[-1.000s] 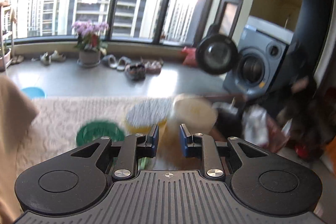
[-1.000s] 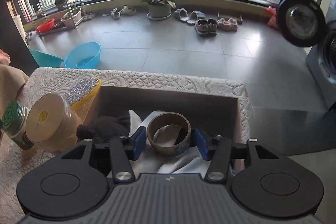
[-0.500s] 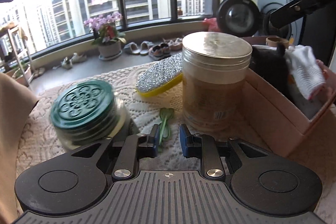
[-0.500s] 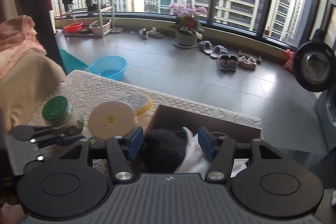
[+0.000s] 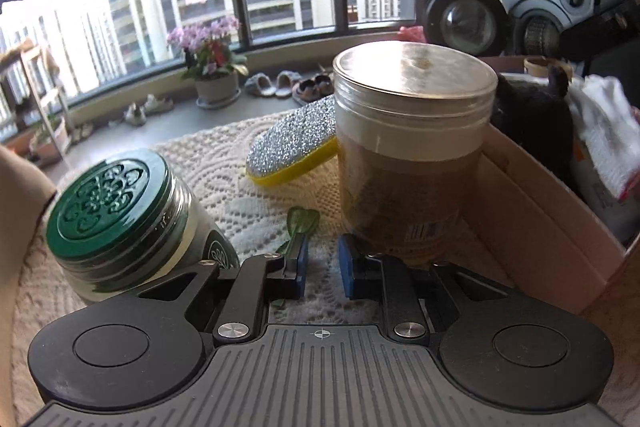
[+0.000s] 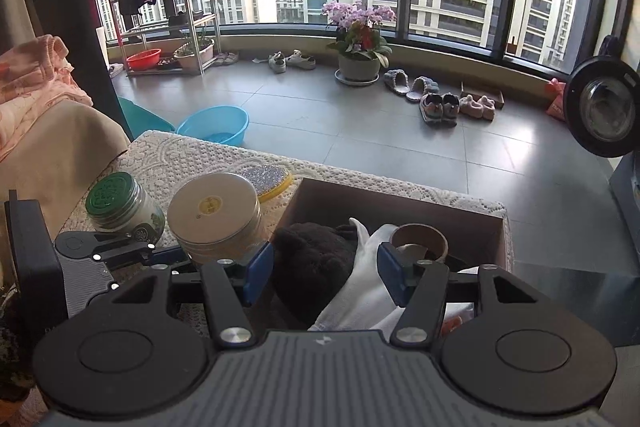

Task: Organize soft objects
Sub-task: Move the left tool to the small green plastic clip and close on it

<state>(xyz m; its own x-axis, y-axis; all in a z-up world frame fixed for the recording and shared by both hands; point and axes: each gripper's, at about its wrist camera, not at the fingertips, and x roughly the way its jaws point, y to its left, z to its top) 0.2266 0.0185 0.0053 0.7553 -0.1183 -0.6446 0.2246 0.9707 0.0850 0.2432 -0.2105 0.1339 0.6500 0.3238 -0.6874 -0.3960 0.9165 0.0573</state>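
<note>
L gripper (image 5: 322, 265) sits low on the lace cloth (image 5: 224, 155), fingers nearly together, gap narrow, holding nothing. Judgement: next soft item is the glitter sponge (image 5: 292, 147) at 12 o'clock, well ahead; spread wider first, go btwn green-lid jar (image 5: 120, 219) at 10 and tan jar (image 5: 412, 155) at 1. R gripper (image 6: 325, 273) spread, empty, over cardboard box (image 6: 400, 205); black plush (image 6: 316, 263) btwn its fingers.
</note>
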